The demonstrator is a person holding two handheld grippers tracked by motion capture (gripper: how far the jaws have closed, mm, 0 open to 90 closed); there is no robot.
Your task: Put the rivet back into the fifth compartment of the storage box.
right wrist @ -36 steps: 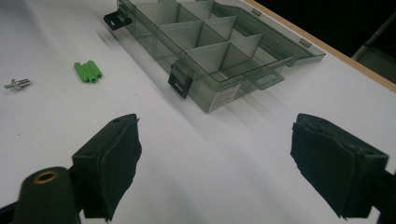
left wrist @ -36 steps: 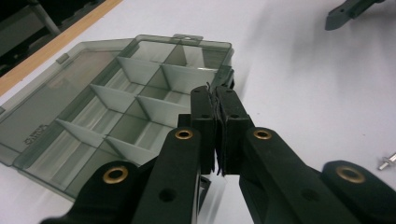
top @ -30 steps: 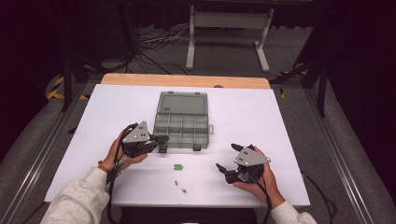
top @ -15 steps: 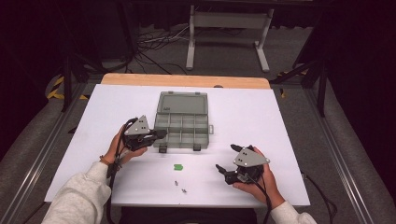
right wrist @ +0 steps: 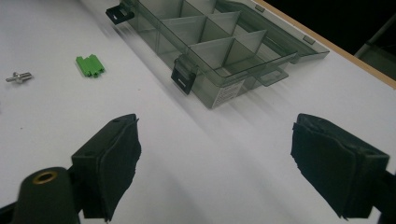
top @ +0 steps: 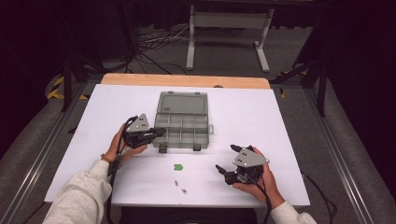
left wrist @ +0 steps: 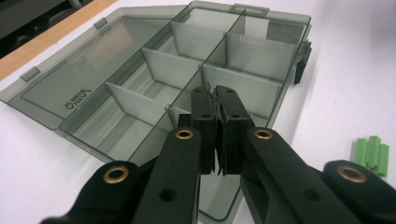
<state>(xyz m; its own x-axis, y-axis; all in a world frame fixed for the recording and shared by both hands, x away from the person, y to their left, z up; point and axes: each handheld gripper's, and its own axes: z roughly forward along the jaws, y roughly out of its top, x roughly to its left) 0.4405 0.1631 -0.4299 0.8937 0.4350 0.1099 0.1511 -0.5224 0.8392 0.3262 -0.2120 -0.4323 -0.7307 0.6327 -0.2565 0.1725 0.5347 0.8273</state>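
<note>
A smoky clear compartment box lies mid-table, its lid folded back flat. My left gripper is shut with nothing between its pads. In the left gripper view its tips hang over the box's near compartments. My right gripper rests open near the front right of the table. Its pads stand wide apart over bare table and point toward the box. A small green block lies between the hands, in front of the box.
Two small metal screws lie near the table's front edge; one screw is left of the green block. The block sits right of the left jaws. Black latches stick out from the box front.
My left gripper has moved away from the person, up to the box's front left corner. The right gripper has stayed in place.
</note>
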